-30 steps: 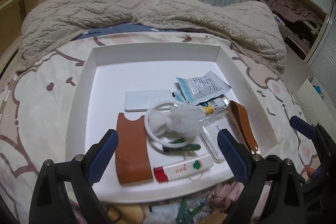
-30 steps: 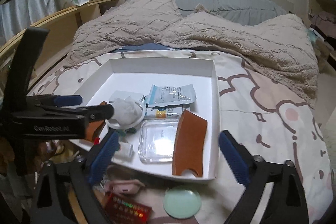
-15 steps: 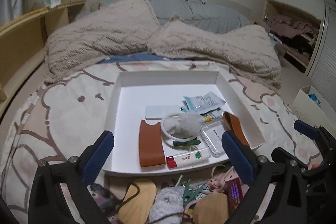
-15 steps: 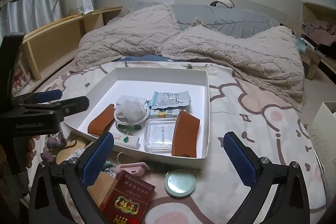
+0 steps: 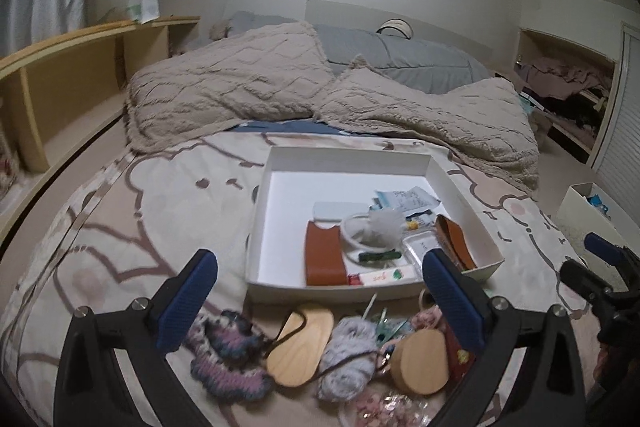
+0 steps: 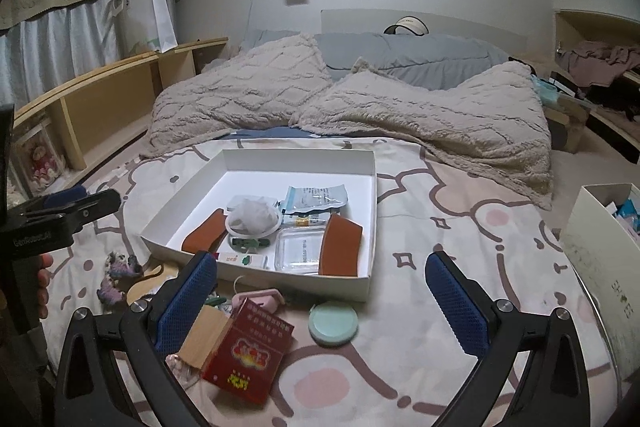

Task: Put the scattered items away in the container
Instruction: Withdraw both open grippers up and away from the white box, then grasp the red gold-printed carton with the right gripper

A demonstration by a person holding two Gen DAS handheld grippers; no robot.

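- L gripper (image 5: 316, 301): we see jaws wide apart, nothing btwn them, over the loose clutter.
- R gripper (image 6: 322, 301): jaws apart too, empty, above the red box (image 6: 248, 351) and mint round compact (image 6: 334, 323).
- Still on the bedspread (image 5: 120, 227), in front of the tray: crochet piece (image 5: 228, 359), two wooden pieces (image 5: 300, 345), grey yarn ball (image 5: 348, 359), green clips (image 5: 384, 323).
- White tray (image 5: 260, 223) sits just beyond; inside near its front: two brown leather pieces (image 5: 324, 259), white ring w/ mesh puff (image 5: 380, 227), clear case (image 6: 300, 251), packet (image 6: 316, 199).
- Far: beige blanket (image 5: 240, 95), grey pillow (image 5: 400, 55).
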